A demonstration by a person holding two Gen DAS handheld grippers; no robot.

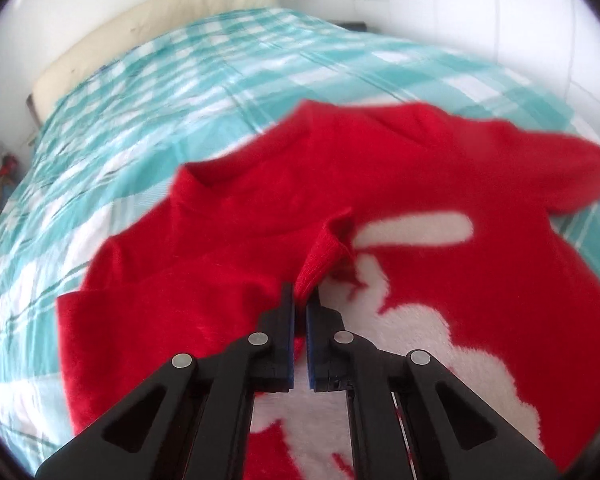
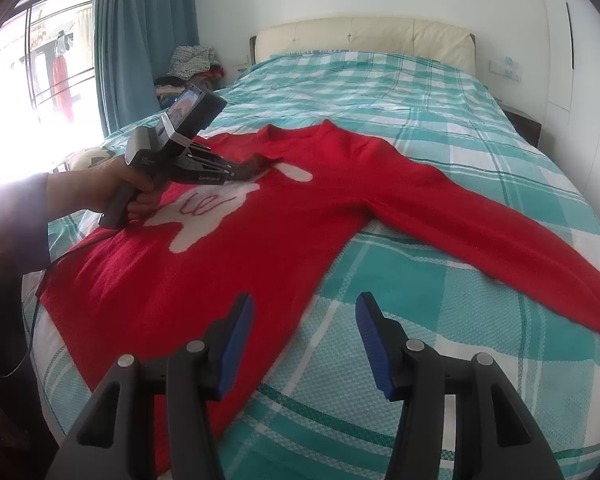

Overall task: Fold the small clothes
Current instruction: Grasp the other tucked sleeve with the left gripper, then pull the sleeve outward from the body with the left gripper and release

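Left claw (image 1: 305, 294): one, jaws closed on a ribbed cuff (image 1: 320, 256) of the sweater. Right claw (image 2: 305, 312): one, jaws wide apart, holding nothing, above the sweater's edge. Red sweater (image 2: 260, 232): one, white figure on front, spread on the bed, one sleeve (image 2: 480, 224) stretched sideways. Bed (image 2: 380, 92): one, teal-and-white checked cover, cream headboard (image 2: 364, 36). Room: white walls, one blue curtain (image 2: 140, 40), bright window (image 2: 32, 80), clothes pile (image 2: 192, 64) beside bed.

Red sweater (image 1: 220, 248): blurred throughout the left wrist view; hem cut off by the lower edge. Cuff tip hidden between the left hand-held gripper (image 1: 300, 300) pads. Right sleeve (image 2: 500, 240) end smeared (cuff past the frame edge). Clothes pile (image 2: 192, 66) beside bed: contents indistinct.
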